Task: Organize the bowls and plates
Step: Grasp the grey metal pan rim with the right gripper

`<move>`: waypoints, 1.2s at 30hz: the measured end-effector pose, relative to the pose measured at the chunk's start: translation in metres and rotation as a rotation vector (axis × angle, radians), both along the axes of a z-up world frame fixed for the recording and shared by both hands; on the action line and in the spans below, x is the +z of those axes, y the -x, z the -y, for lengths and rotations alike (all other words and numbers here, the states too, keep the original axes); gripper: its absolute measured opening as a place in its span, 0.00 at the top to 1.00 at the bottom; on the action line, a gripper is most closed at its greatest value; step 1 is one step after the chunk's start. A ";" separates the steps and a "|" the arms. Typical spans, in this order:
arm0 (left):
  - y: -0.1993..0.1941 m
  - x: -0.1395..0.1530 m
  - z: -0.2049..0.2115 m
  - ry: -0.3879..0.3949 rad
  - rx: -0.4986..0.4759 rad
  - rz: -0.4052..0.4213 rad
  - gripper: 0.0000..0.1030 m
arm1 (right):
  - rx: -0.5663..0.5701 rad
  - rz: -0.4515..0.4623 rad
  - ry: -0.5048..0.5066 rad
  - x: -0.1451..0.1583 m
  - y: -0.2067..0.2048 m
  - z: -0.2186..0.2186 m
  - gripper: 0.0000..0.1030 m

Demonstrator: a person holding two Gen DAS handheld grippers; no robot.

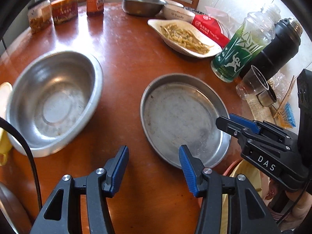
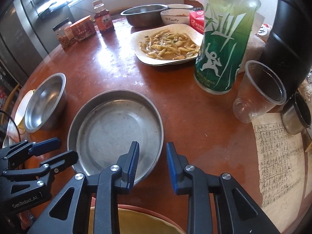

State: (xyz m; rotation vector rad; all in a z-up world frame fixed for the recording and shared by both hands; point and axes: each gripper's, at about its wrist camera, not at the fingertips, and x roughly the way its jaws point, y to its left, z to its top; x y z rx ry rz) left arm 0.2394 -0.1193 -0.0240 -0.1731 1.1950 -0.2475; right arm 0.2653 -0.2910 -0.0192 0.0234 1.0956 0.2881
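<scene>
A shallow round steel plate (image 1: 175, 117) (image 2: 117, 128) lies empty on the red-brown table (image 1: 120, 58). Left of it stands a deep steel bowl (image 1: 52, 101) (image 2: 44, 101), also empty. My left gripper (image 1: 154, 165) is open over the bare table at the plate's near rim, its right finger just above that rim. My right gripper (image 2: 153, 159) (image 1: 224, 120) straddles the plate's right rim, one finger inside and one outside. A gap still shows at the pads, so they do not press on it. In the right wrist view, my left gripper (image 2: 66, 149) sits beside the plate's left edge.
Behind the plate stand a white dish of food (image 1: 185, 37), a green bottle (image 2: 222, 48), a clear plastic cup (image 2: 259, 89) and a black flask (image 1: 273, 48). Another steel bowl (image 1: 140, 3), a white bowl (image 2: 173, 17) and jars (image 1: 64, 9) sit far back. Paper (image 2: 278, 156) lies right.
</scene>
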 end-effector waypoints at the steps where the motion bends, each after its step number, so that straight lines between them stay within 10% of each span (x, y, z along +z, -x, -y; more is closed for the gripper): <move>1: 0.000 0.000 0.001 0.000 0.004 0.009 0.48 | 0.003 0.001 0.003 -0.001 0.000 -0.001 0.74; 36: 0.039 0.085 0.002 -0.027 -0.005 0.288 0.50 | 0.035 0.214 -0.020 0.071 0.052 -0.009 0.77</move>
